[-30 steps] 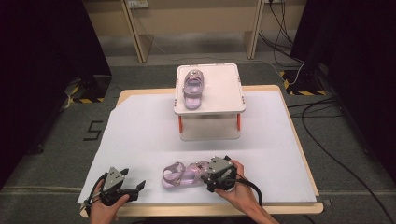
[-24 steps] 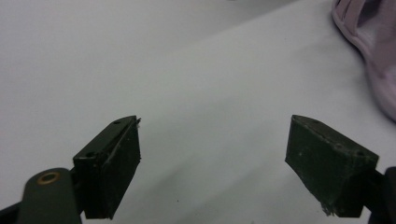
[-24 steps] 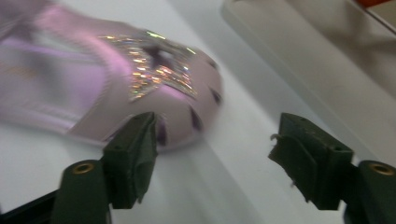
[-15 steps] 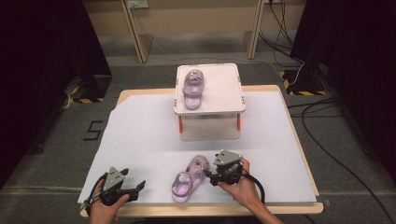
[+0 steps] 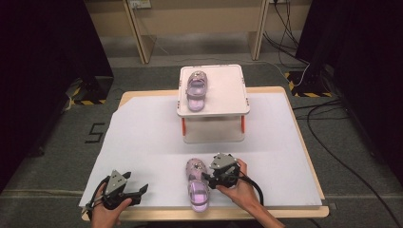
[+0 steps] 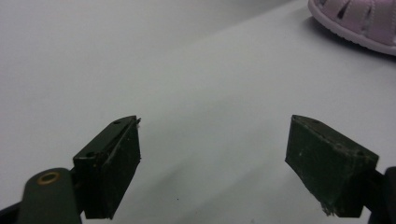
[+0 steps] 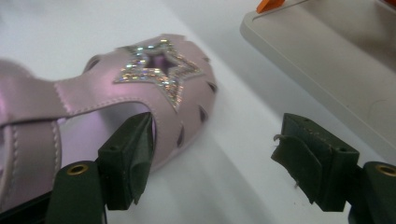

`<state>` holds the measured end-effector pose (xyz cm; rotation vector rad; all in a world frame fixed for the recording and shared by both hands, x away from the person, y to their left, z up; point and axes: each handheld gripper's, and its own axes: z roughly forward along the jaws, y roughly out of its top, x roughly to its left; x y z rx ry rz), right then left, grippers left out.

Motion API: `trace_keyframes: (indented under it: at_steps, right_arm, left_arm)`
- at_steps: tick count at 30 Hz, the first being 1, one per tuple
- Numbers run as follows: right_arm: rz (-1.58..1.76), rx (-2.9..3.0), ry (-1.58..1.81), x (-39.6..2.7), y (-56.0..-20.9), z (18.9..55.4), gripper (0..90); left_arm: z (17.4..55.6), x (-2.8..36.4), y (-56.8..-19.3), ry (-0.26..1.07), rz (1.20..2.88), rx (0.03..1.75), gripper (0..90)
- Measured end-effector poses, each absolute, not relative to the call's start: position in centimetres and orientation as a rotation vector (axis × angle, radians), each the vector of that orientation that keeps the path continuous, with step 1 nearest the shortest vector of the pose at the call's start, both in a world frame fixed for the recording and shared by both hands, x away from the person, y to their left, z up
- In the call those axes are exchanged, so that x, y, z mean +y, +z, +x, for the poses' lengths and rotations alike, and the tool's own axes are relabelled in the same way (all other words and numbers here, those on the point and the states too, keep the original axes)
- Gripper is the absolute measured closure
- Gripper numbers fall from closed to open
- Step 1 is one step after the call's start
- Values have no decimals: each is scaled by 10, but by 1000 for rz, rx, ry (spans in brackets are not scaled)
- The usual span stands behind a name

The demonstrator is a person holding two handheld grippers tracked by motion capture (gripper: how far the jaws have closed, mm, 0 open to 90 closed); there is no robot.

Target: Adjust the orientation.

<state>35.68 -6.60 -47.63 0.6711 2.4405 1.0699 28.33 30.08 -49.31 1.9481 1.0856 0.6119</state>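
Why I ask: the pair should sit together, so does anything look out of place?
Yes. One pink star-trimmed sandal sits on the white raised platform; its mate lies apart on the white table sheet, beside the open right hand-held gripper. No damage or spill shows.

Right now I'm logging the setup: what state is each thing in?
Near sandal: upright on the table, toe toward the stand, beside the right tool, not gripped.
Far sandal: upright on the stand.
Right tool: open, one jaw at the near sandal's side.
Left tool: open, empty.
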Motion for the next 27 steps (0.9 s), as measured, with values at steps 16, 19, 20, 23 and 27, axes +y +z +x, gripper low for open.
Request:
trace_keyframes:
  at_steps: [16,19,20,23,27]
  right_arm:
    - [685,2437,1323,-82,-444,337,330]
    - [646,2458,1351,-77,-442,330,342]
    - [646,2458,1351,-77,-442,330,342]
    - [596,2487,1341,-68,-444,322,355]
    - [564,2512,1324,-61,-447,319,366]
  left_arm:
    - [283,303,-493,616,1940,1099,172]
    - [283,303,-493,617,1940,1105,172]
    - [283,303,-493,617,1940,1105,172]
    - [283,303,-494,616,1946,1104,172]
    - [284,303,-494,613,1946,1106,172]
